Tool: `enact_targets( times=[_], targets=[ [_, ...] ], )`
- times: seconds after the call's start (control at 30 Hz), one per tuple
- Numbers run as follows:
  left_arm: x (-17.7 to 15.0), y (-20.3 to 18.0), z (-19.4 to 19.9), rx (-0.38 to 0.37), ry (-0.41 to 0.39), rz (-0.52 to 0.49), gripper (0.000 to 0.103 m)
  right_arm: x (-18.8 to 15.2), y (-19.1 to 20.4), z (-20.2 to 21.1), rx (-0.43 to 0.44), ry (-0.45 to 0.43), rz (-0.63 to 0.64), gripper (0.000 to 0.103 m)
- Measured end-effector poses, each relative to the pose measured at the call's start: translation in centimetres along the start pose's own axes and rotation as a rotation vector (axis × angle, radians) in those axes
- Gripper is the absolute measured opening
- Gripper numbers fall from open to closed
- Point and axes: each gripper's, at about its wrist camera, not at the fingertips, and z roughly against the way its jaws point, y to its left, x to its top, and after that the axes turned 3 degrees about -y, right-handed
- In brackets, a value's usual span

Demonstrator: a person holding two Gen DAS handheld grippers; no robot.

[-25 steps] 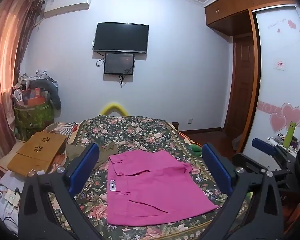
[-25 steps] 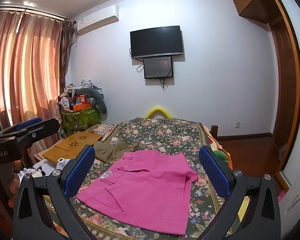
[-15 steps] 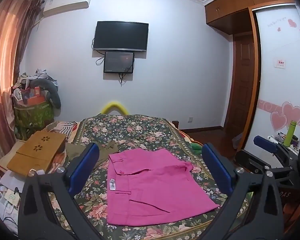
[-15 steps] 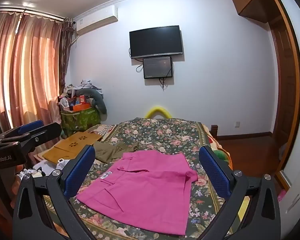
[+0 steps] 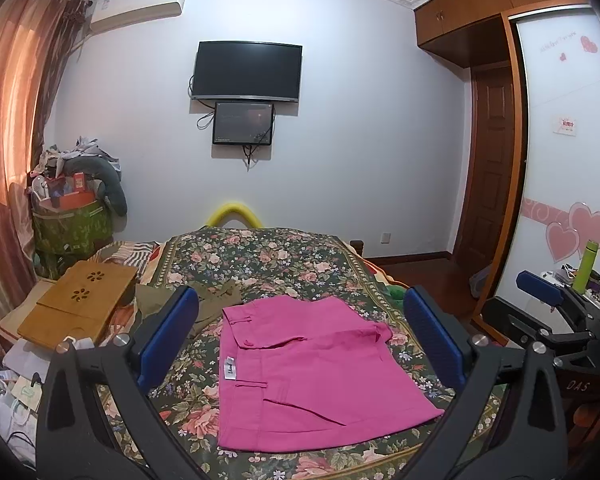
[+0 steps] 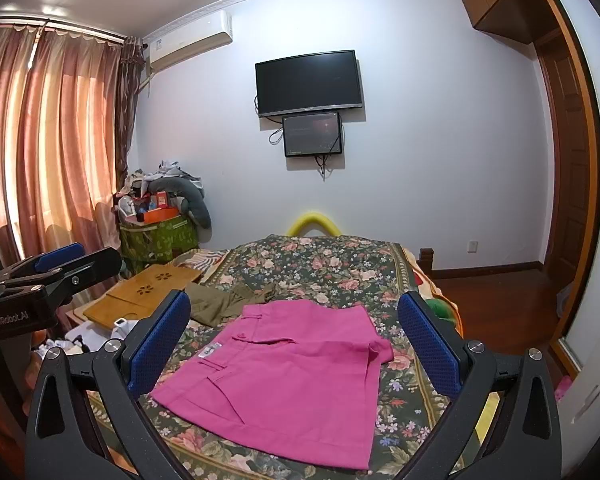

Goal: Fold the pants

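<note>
Pink pants [image 5: 312, 372] lie folded flat on the floral bedspread [image 5: 260, 264], a white label near their left edge. They also show in the right wrist view [image 6: 288, 376]. My left gripper [image 5: 300, 340] is open and empty, held above the near end of the bed. My right gripper [image 6: 296, 344] is open and empty too, above the pants' near right side. The right gripper also appears at the right edge of the left wrist view [image 5: 548, 308]; the left gripper appears at the left edge of the right wrist view [image 6: 48, 280].
An olive garment [image 6: 224, 302] lies crumpled behind the pants. A wooden lap tray [image 5: 80, 304] sits left of the bed, with a cluttered green basket [image 5: 70, 228] behind. A wardrobe and door stand right; a TV [image 5: 246, 70] hangs on the far wall.
Both grippers have drifted slightly; the other gripper's position in each view shifted a little. The pants have not moved.
</note>
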Motion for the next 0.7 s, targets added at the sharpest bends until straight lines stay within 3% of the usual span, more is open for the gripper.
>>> enact_targets(
  times=[0.7],
  targets=[
    [-0.59, -0.25, -0.52, 0.011, 0.003, -0.017, 0.103, -0.39, 0.42, -0.13, -0.006, 0.005, 0.005, 0.103]
  ],
)
